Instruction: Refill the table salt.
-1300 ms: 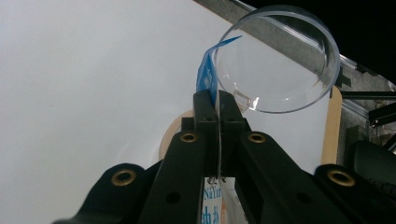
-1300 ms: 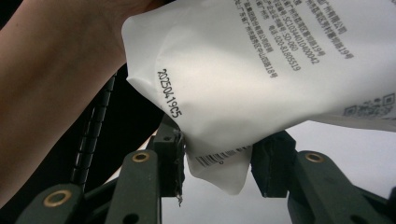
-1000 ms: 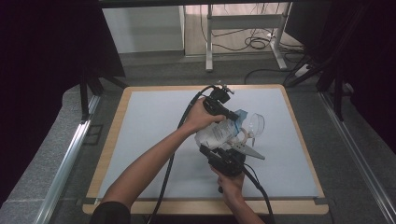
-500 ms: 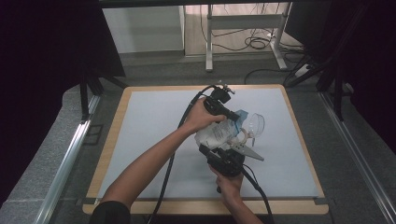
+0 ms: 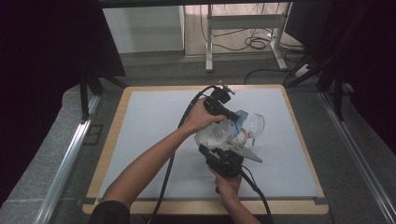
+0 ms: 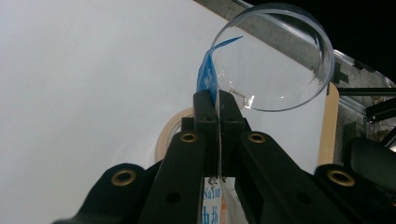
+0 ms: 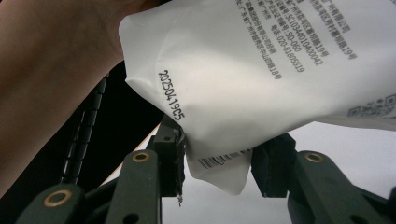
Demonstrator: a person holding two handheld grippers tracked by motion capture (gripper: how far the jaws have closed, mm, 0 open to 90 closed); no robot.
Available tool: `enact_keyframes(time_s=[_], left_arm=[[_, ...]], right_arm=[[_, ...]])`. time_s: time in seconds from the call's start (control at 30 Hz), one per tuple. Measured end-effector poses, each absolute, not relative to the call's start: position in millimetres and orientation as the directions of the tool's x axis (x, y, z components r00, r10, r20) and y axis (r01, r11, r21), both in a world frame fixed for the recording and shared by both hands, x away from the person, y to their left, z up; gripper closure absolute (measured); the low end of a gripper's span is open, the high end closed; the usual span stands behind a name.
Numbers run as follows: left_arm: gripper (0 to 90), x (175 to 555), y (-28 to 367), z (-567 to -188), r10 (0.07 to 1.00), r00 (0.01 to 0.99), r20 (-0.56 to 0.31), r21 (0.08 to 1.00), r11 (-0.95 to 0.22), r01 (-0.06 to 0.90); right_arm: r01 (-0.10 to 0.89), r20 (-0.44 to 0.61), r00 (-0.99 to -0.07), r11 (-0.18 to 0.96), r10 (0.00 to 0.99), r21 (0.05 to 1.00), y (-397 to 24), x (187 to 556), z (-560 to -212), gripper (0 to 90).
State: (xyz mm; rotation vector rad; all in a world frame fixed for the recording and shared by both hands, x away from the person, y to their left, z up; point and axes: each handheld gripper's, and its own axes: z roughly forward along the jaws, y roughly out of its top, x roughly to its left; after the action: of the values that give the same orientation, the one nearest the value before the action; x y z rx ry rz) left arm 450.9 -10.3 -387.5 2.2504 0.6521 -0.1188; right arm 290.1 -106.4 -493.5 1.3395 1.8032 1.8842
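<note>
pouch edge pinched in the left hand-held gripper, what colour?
Blue top edge on a white pouch; clearest in the left gripper view.

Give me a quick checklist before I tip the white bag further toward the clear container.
1. Left gripper clamped on the bag's blue top edge: ok, jaws shut on it.
2. Right gripper gripping the bottom corner of the white bag: ok, the corner sits pinched between the jaws.
3. Blue edge aimed at the clear container: ok, its tip overlaps the rim in the left gripper view.
4. Bag actually open at the top: cannot tell.
5. Container steady on the table: cannot tell, nothing holds it.
6. Tape roll out of the pouring path: ok, it lies beside the container.
</note>
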Motion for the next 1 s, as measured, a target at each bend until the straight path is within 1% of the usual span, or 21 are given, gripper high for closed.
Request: enact_keyframes(time_s=[0.37, 1.0], left_arm=[[90.0, 452.2, -10.2, -386.7, 0.420, 0.864, -0.278, 0.657, -0.573, 0.490], [90.0, 452.4, -9.2, -387.1, 0.420, 0.863, -0.279, 0.661, -0.568, 0.490]], right_arm=[[0.441, 0.486, -0.561, -0.256, 0.670, 0.861, -108.0, 291.2, -492.7, 59.6], [0.443, 0.484, -0.569, -0.249, 0.665, 0.861, -108.9, 292.3, -492.8, 59.9]])
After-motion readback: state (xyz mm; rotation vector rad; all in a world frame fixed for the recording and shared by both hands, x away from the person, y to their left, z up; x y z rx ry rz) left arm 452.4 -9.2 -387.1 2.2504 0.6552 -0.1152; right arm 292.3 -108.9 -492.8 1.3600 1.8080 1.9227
